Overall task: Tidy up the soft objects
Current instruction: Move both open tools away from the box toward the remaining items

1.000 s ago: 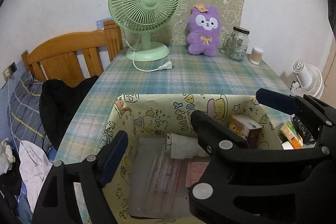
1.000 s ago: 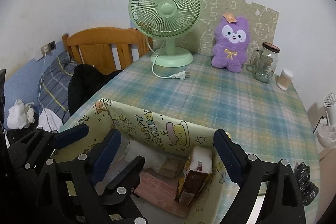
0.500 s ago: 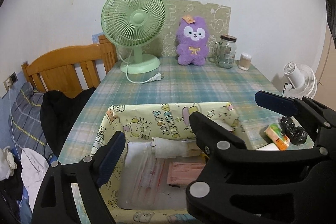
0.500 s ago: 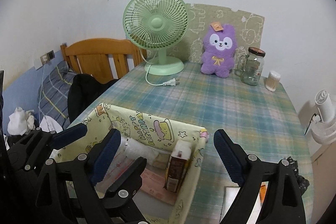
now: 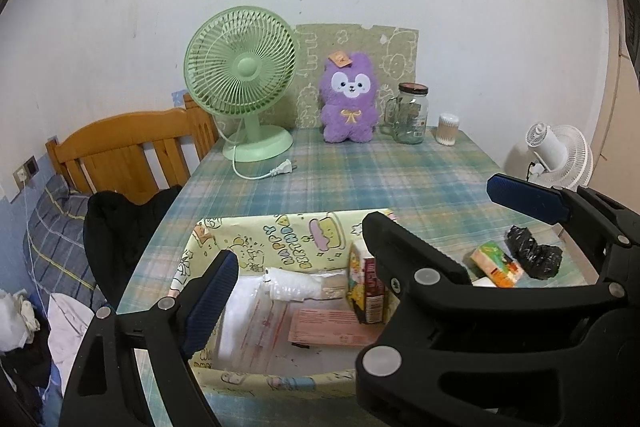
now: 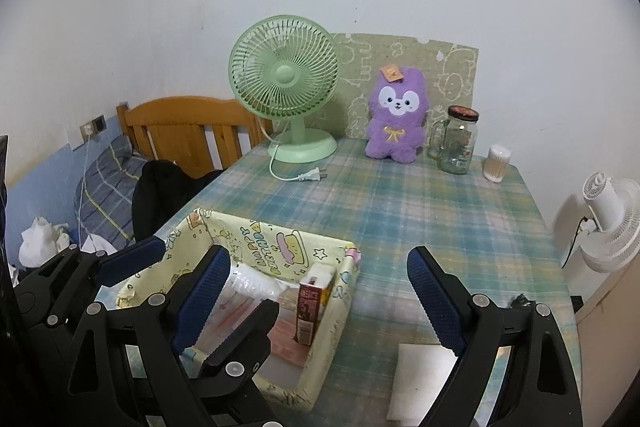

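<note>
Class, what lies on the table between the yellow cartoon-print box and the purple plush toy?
Only bare plaid tablecloth separates box and plush, seen in both wrist views.

We read "HAPPY BIRTHDAY" in coloured letters on the inner far wall of the yellow cartoon box (image 5: 288, 247) at the near left. The small carton (image 5: 366, 287) standing inside it carries print (too small for us to read).

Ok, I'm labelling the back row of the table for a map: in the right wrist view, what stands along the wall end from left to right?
Green fan → purple plush toy → glass jar → cotton swab tub.
</note>
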`<state>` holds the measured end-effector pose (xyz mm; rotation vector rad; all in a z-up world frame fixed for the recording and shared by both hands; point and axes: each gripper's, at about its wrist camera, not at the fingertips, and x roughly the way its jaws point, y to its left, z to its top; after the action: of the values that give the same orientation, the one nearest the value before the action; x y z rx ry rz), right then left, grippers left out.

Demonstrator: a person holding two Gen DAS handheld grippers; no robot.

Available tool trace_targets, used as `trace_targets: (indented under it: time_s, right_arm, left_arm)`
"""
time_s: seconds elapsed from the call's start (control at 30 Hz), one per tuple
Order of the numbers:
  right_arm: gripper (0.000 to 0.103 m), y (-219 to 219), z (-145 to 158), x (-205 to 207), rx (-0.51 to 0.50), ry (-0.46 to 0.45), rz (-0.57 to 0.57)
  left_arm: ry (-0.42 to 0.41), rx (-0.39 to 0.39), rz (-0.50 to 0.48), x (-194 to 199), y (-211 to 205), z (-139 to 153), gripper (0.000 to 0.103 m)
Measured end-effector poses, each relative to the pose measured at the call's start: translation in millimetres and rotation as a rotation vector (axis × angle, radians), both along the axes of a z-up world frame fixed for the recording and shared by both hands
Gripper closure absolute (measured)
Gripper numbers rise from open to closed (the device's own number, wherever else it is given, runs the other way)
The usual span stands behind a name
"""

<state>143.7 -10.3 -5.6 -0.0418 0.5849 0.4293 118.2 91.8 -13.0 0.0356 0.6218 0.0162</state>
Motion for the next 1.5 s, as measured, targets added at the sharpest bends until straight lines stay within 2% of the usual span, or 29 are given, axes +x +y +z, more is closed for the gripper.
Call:
trace_targets:
  time_s: [0.3, 0.5, 0.6, 1.1, 1.5]
  right_arm:
    - [0.007, -27, 13, -22, 0.003, -0.055, -0.022]
    - [0.007, -46, 17, -27, 0.006, -0.054, -0.032]
    - [0.007, -56, 16, -29, 0.01, -0.06, -0.042]
    - [0.007, -103, 6, -35, 0.022, -0.047, -0.11]
    - [0.007, -135, -16, -39, 0.04, -0.031, -0.155]
  left_arm:
    - [-0.029, 0.004, -0.01, -17, -26, 12, 0.013]
    - [-0.037, -0.004, -0.022, -22, -43, 16, 0.013]
    - [-0.039, -0.002, -0.03, -24, -53, 16, 0.009]
    - [-0.045, -0.002, -0.047, -26, -97, 10, 0.007]
    - [-0.045, 0.002, -0.052, -30, -127, -7, 0.004]
